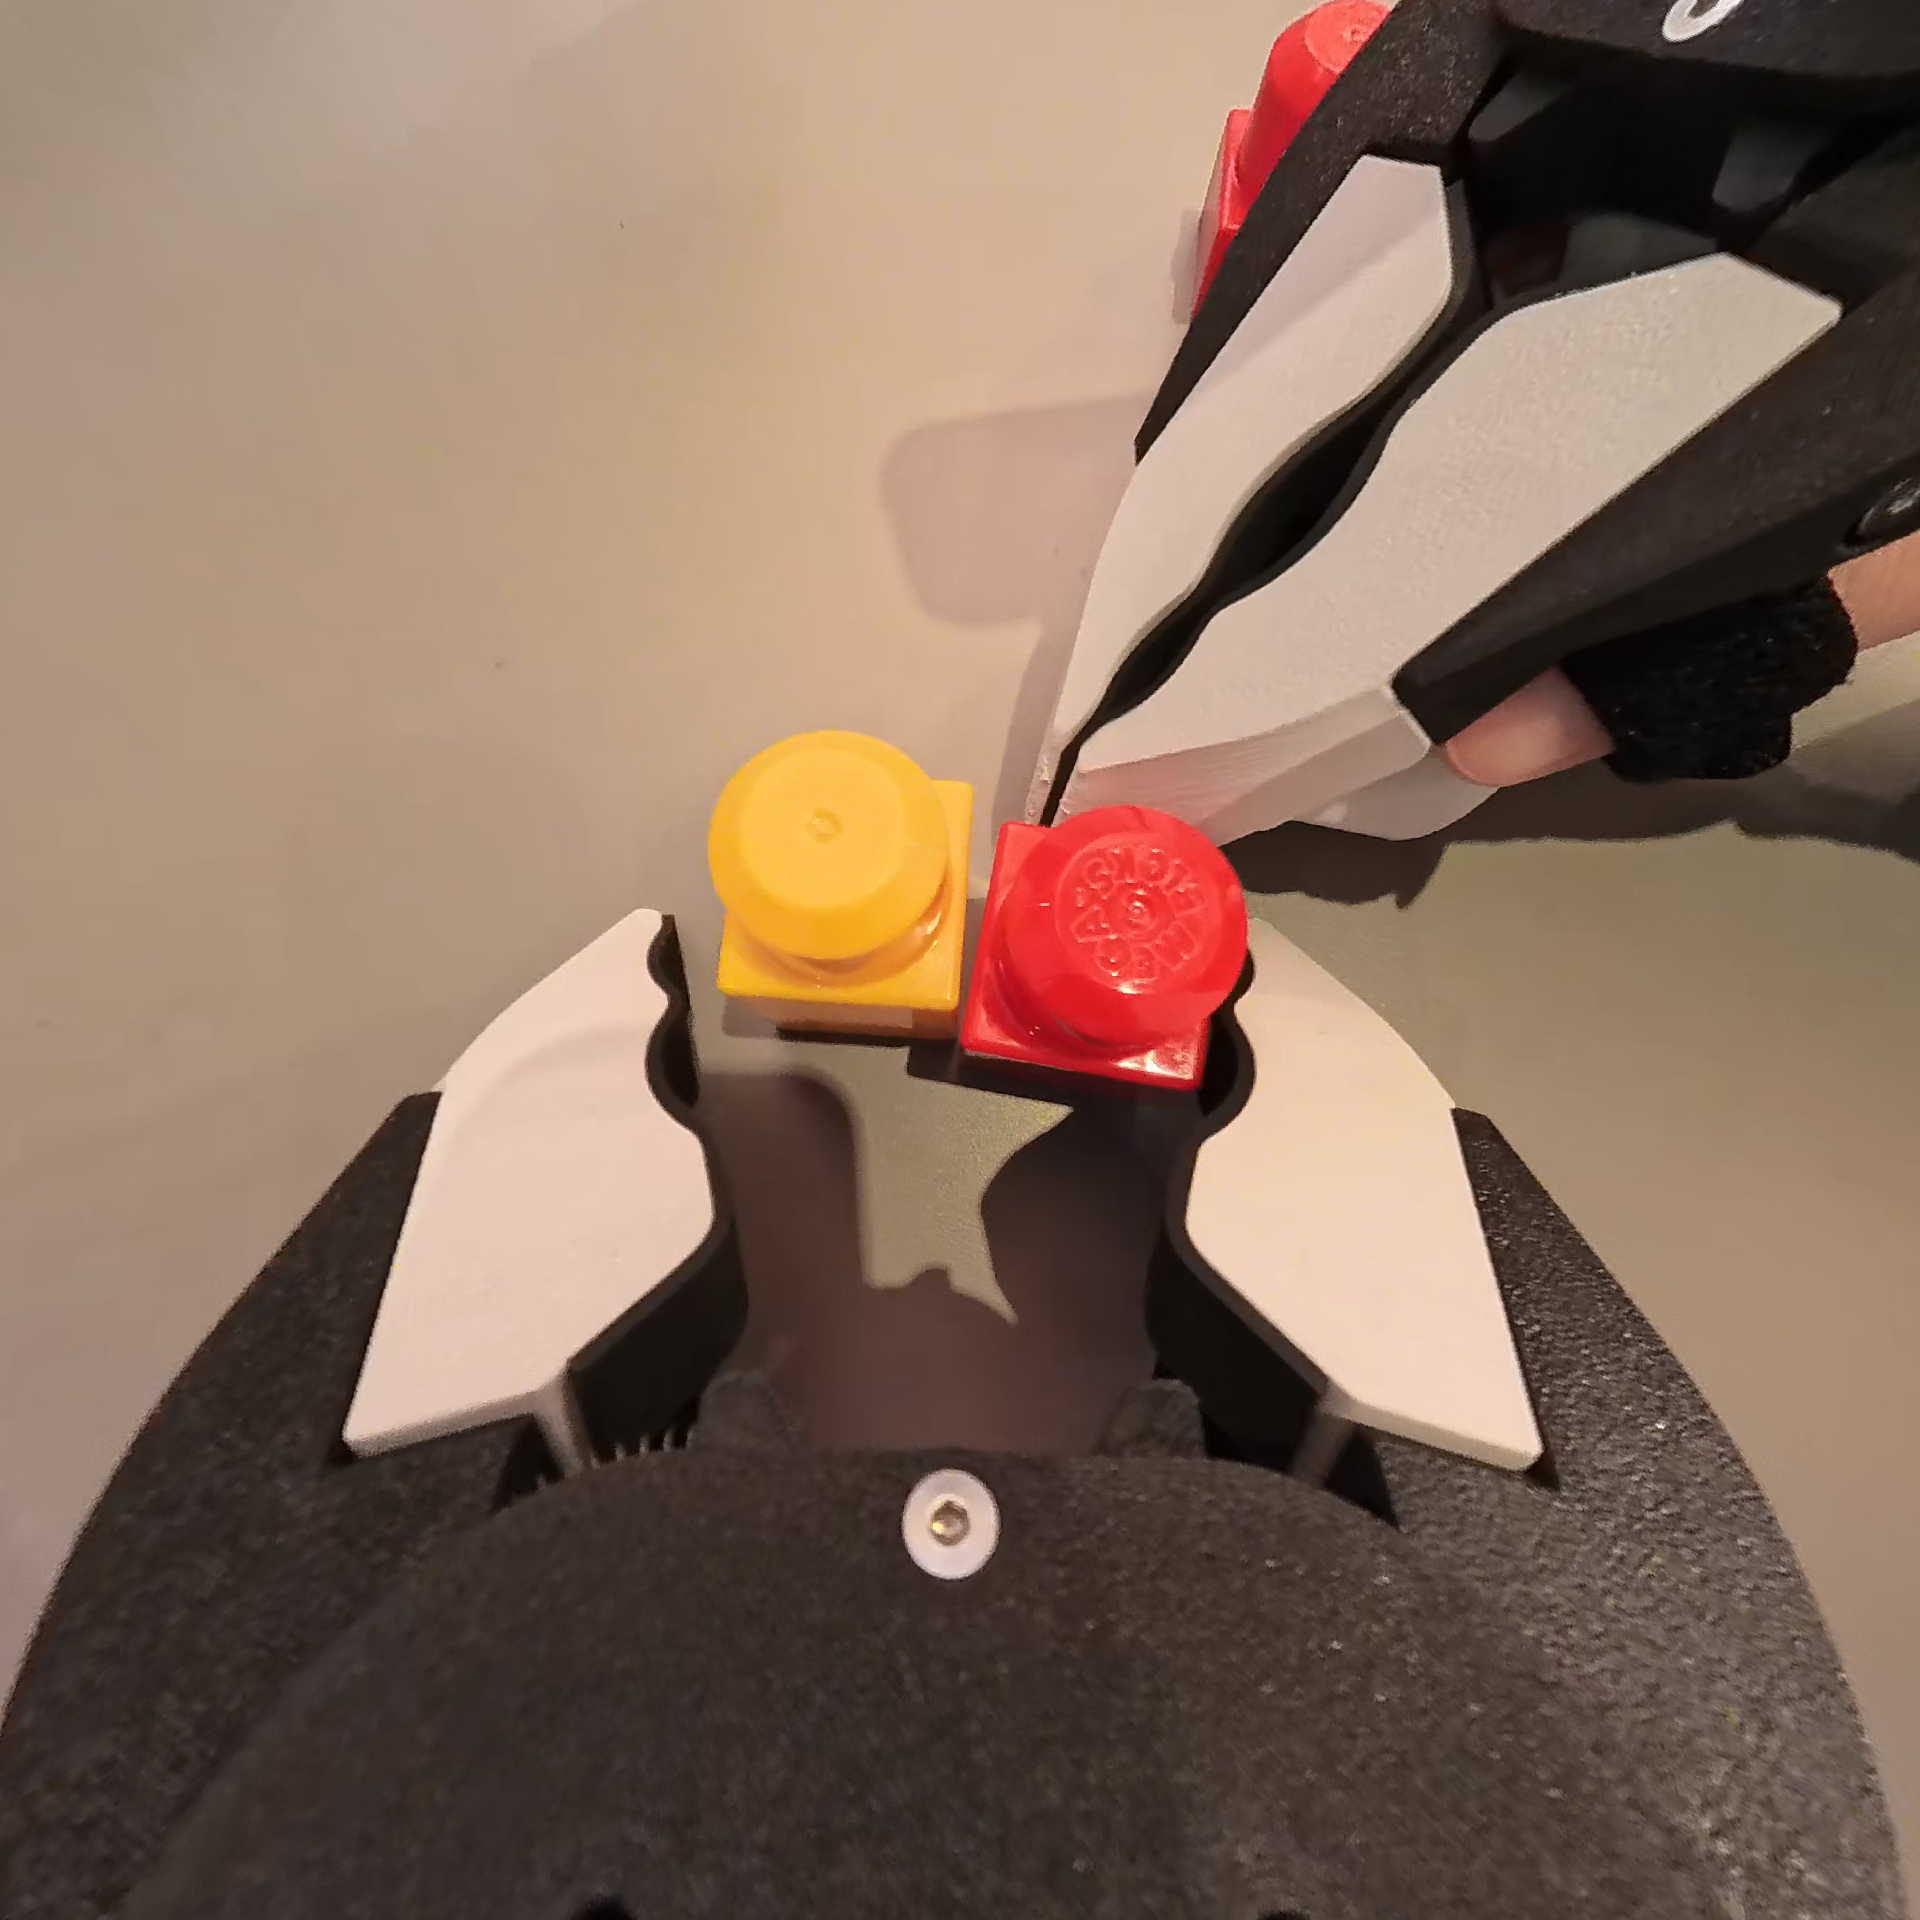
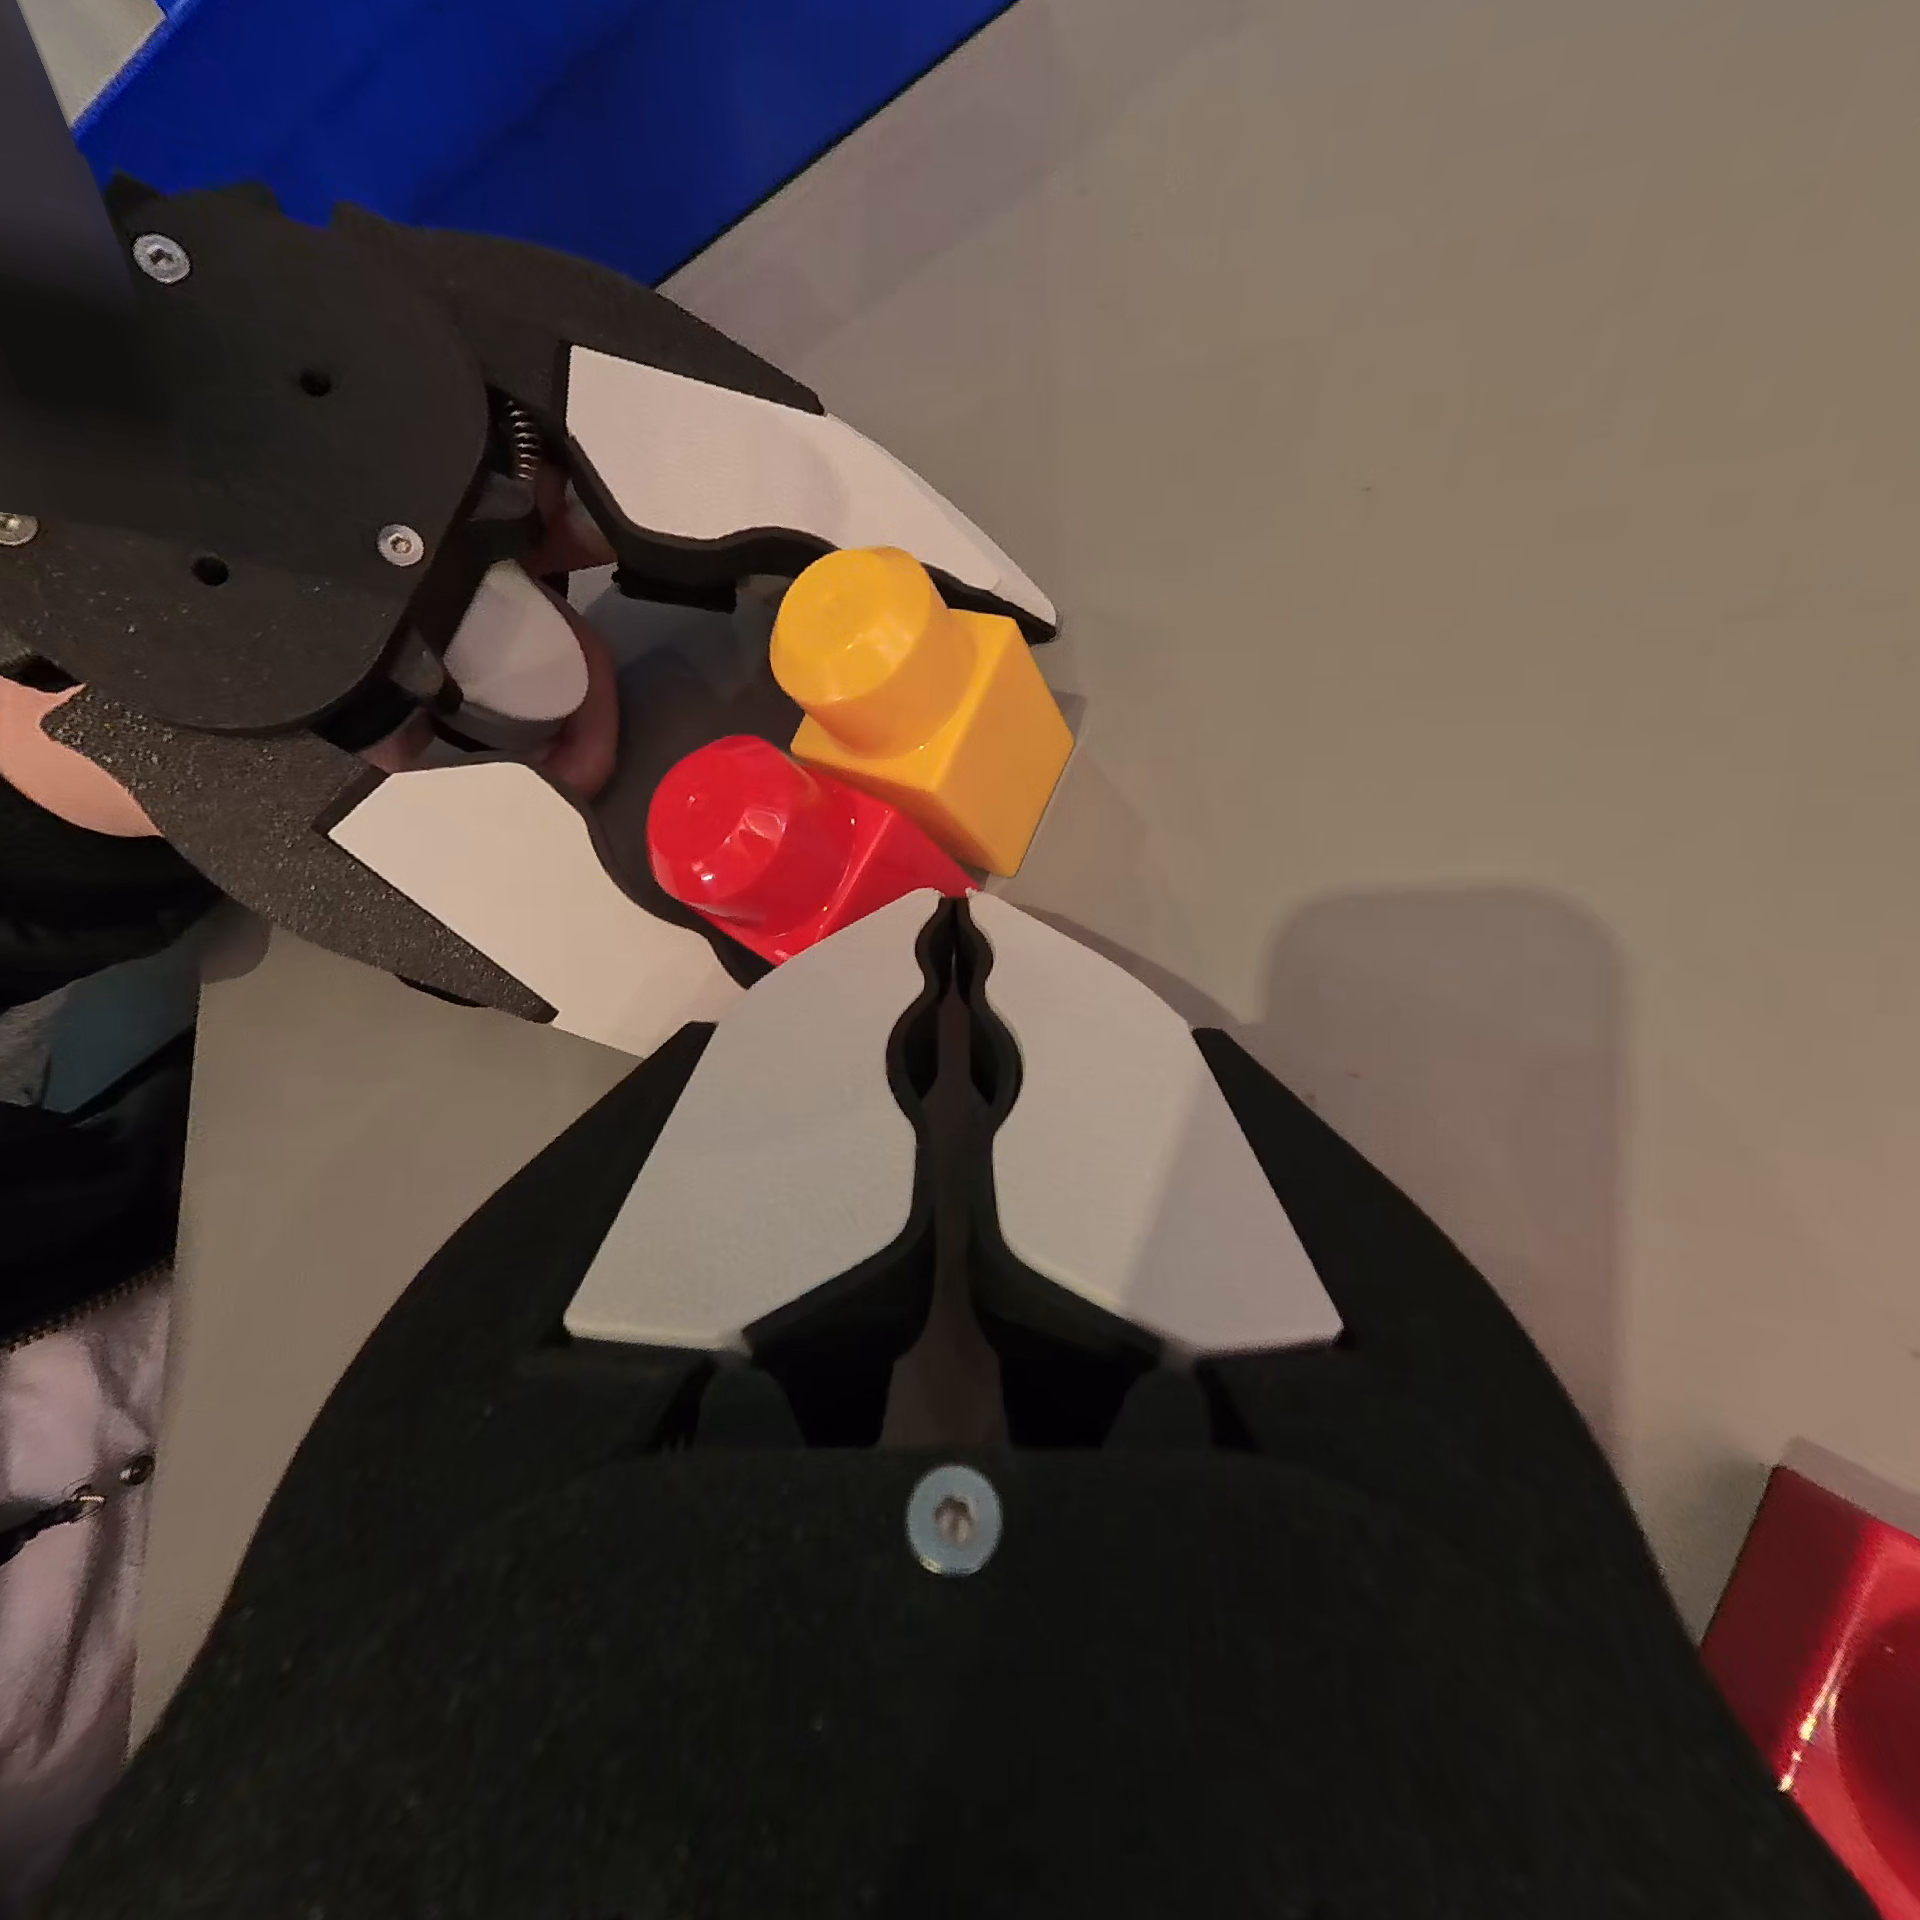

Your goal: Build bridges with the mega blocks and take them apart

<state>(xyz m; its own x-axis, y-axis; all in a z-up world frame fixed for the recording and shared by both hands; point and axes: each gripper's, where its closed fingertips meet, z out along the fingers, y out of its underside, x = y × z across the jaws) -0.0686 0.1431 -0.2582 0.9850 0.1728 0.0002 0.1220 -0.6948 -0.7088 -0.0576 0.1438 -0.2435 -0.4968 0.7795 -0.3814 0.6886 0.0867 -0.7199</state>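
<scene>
A yellow one-stud block point(image 1: 831, 873) and a red one-stud block point(image 1: 1122, 935) stand side by side, touching, on the grey table point(image 1: 364, 468). My left gripper point(image 1: 956, 987) is open with both blocks between its fingertips. The red block sits close against its right finger point(image 1: 1320, 1143). My right gripper point(image 2: 951, 904) is shut on nothing, and its tips rest at the far corner of the red block point(image 2: 769, 831), next to the yellow block point(image 2: 935, 727). The right gripper also shows in the left wrist view point(image 1: 1049, 800), and the left gripper in the right wrist view point(image 2: 883, 800).
Another red block point(image 1: 1309, 94) stands at the back right, partly hidden behind the right gripper. A larger red block point(image 2: 1829, 1683) lies at the lower right of the right wrist view. A blue surface point(image 2: 520, 104) runs along the table's edge. A gloved hand point(image 1: 1704, 696) holds the right gripper.
</scene>
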